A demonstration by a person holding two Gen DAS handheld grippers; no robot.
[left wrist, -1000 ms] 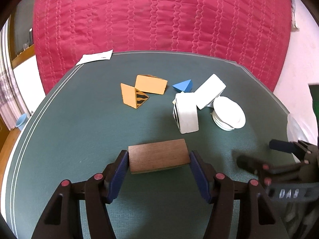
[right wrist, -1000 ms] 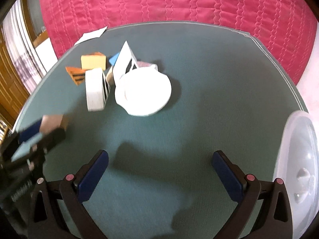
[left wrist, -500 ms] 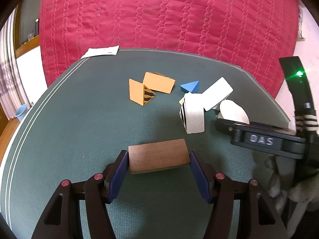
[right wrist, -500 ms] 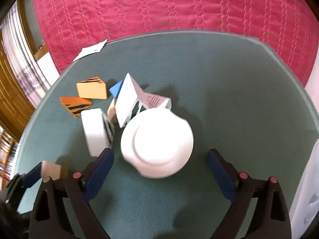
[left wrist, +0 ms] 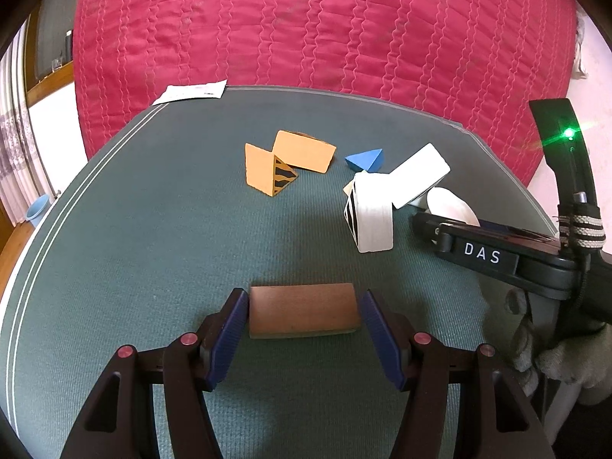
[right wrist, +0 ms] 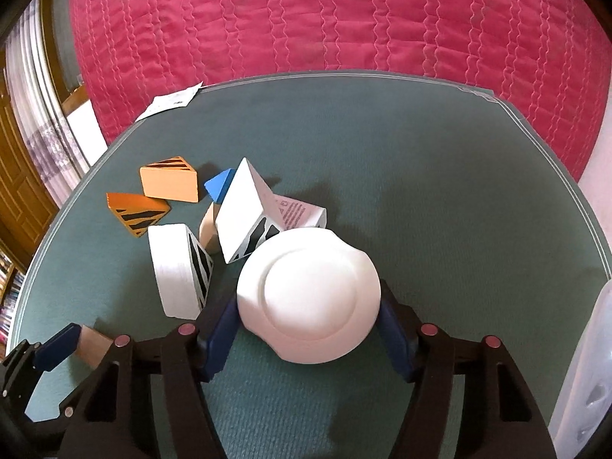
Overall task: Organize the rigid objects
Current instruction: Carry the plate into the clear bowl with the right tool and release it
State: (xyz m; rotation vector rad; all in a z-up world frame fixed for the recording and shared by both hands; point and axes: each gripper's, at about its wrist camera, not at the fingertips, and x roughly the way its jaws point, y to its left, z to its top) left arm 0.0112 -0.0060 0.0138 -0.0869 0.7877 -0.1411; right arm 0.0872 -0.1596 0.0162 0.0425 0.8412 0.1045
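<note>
Green felt table (left wrist: pixel 126 252) backed by a red quilt (left wrist: pixel 325 30): my left gripper (left wrist: pixel 302 319) is clamped on the brown wooden block (left wrist: pixel 304 313), pads on its ends. Beyond lie orange wedges (left wrist: pixel 267 170) and white blocks (left wrist: pixel 373 218). My right gripper (right wrist: pixel 308 317) squeezes the white round lid (right wrist: pixel 308 294).

Brown wooden block (left wrist: pixel 304 311), orange wedges (right wrist: pixel 137 212) with black stripes, blue wedge (left wrist: pixel 365 159), plain white disc (right wrist: pixel 308 300), green counter (left wrist: pixel 153 229), red quilt (left wrist: pixel 325 26).
</note>
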